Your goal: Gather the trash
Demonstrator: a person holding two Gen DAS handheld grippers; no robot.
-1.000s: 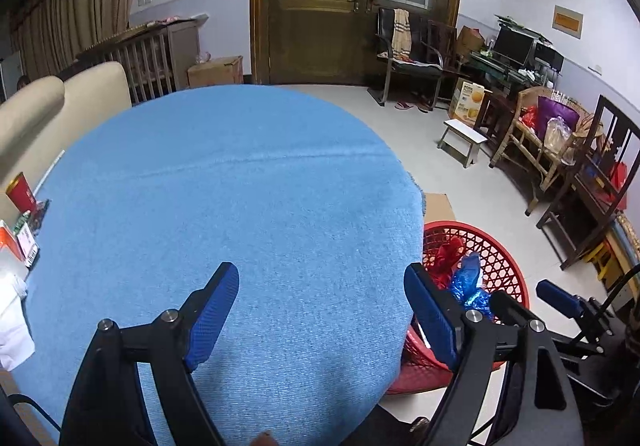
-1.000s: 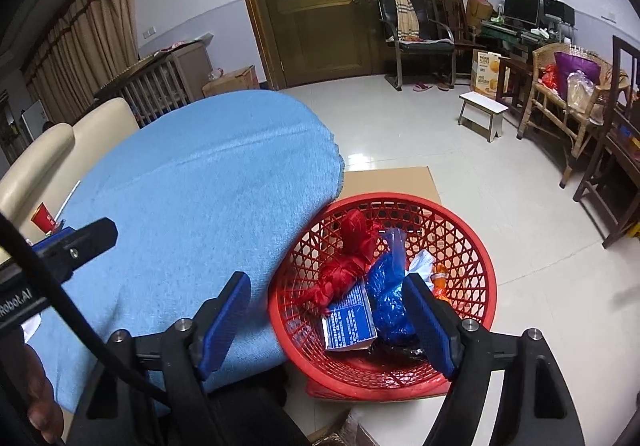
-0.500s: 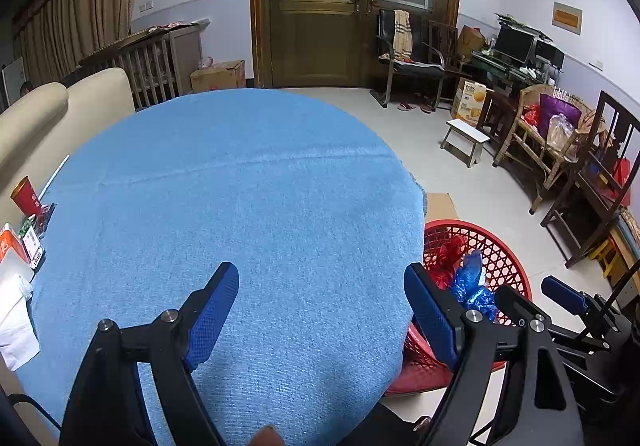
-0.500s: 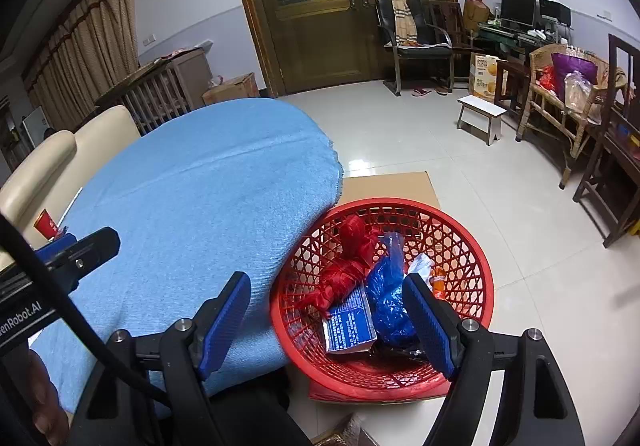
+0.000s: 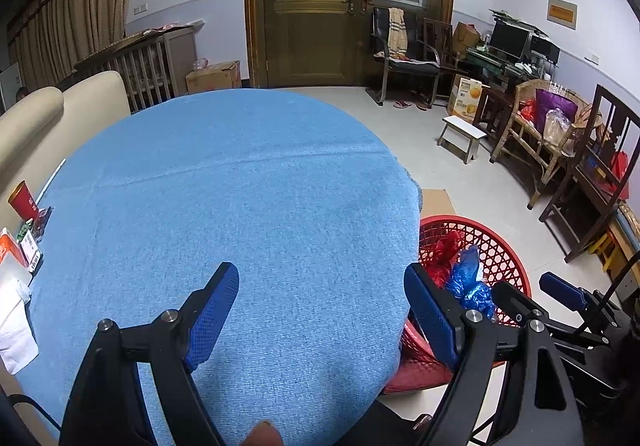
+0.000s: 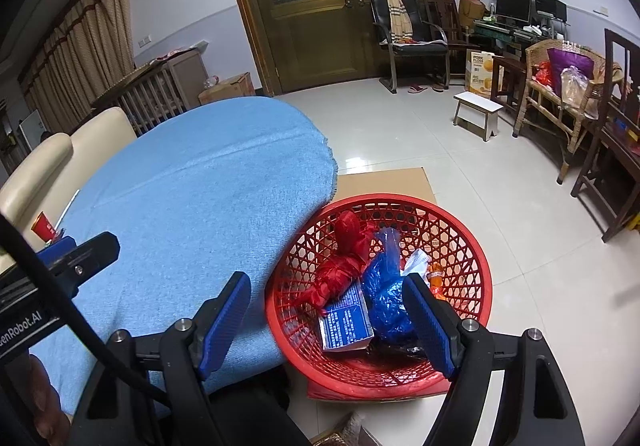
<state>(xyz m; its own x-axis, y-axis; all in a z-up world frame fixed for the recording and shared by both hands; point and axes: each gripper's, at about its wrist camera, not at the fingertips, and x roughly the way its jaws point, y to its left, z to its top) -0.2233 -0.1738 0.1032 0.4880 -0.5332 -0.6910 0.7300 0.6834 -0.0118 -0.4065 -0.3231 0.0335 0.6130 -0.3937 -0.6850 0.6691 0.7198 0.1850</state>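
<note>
A red mesh basket point(image 6: 472, 242) stands on the floor beside the round table with a blue cloth point(image 5: 240, 185). In it lie a red plastic bag point(image 6: 344, 266), a blue plastic bag point(image 6: 386, 286), a blue printed packet point(image 6: 347, 320) and small scraps. The basket also shows in the left wrist view point(image 5: 500, 242). My right gripper point(image 6: 326, 322) is open and empty above the basket's near rim. My left gripper point(image 5: 318, 310) is open and empty over the near part of the cloth.
At the table's left edge are a red cup point(image 5: 23, 199), small boxes point(image 5: 28, 246) and white tissue point(image 5: 14, 318). A cream sofa point(image 5: 48, 125) lies behind. Cardboard point(image 6: 384, 181) lies under the basket. A white stool point(image 6: 478, 111), chairs point(image 6: 412, 41) and a wicker bench point(image 6: 560, 97) stand across the floor.
Both grippers have lifted and drawn back slightly, so the table and basket sit a little lower in view. Both stay open and empty.
</note>
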